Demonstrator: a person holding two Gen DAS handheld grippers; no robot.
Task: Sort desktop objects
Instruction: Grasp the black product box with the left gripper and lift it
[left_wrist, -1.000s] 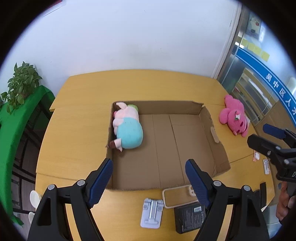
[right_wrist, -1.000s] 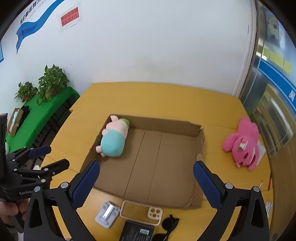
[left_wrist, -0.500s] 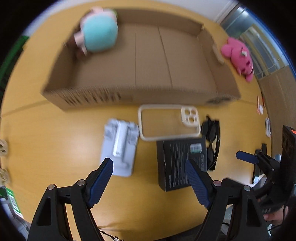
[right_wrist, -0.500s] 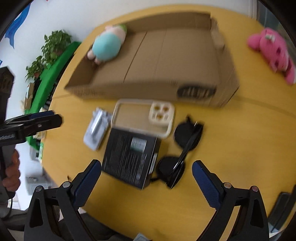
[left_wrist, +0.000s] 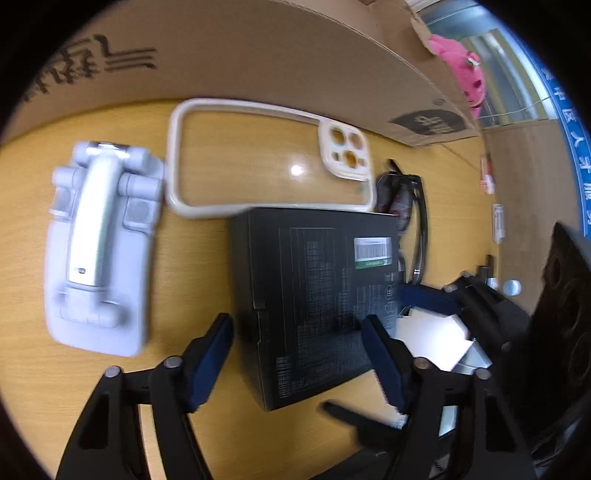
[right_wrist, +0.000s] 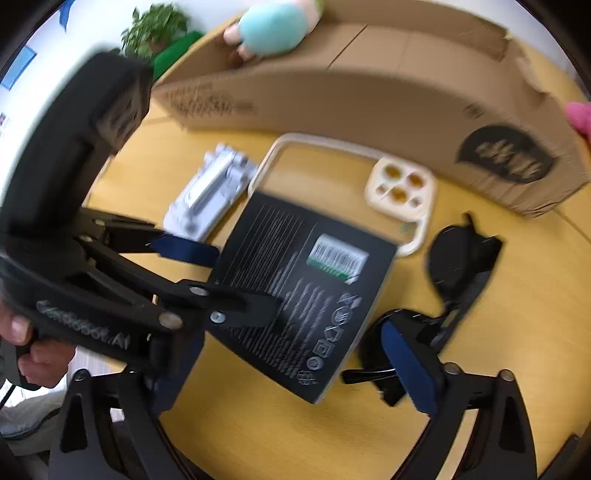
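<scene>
On yellow wooden desk (left_wrist: 192, 373), cardboard box (left_wrist: 258, 55).

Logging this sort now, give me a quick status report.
Left gripper open, straddling the black box. Right gripper open, low by the same box, near the sunglasses. Phone case tucked partly under the box's far edge.
</scene>
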